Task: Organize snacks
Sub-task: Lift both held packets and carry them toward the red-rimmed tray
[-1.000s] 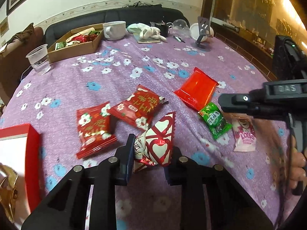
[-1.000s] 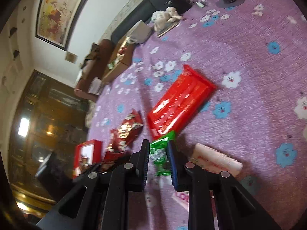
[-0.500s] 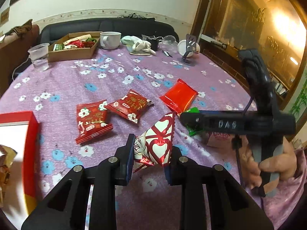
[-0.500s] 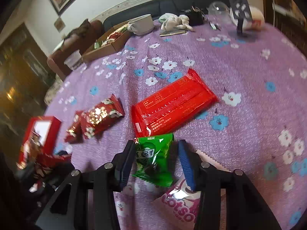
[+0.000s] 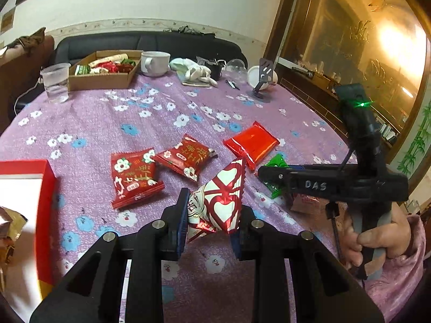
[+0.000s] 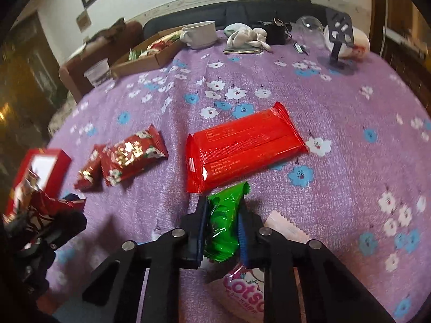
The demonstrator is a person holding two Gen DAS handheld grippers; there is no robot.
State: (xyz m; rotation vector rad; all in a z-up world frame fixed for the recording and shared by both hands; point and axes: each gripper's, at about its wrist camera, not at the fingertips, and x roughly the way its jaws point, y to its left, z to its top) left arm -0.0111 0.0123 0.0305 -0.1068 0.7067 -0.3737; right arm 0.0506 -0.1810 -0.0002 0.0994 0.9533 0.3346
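Note:
My left gripper (image 5: 210,215) is shut on a red-and-white heart-patterned packet (image 5: 221,202), held above the purple flowered tablecloth (image 5: 134,123). My right gripper (image 6: 222,228) is shut on a green snack packet (image 6: 225,223), which also shows in the left wrist view (image 5: 274,161) at the right gripper's tip. On the cloth lie a plain red packet (image 6: 242,148), two red flowered packets (image 5: 133,177) (image 5: 186,157) and a pink packet (image 6: 242,288) under my right gripper. A red box (image 5: 24,204) stands at the left edge.
At the far side stand a cardboard tray of snacks (image 5: 105,71), a plastic cup (image 5: 55,82), a white mug (image 5: 155,63), a cloth (image 5: 194,71), a phone stand (image 5: 262,76) and a white bowl (image 5: 256,76). A black sofa (image 5: 150,43) is behind the table.
My right gripper has closed on the green packet and levelled out over the table. My left gripper has risen with the heart packet still in it.

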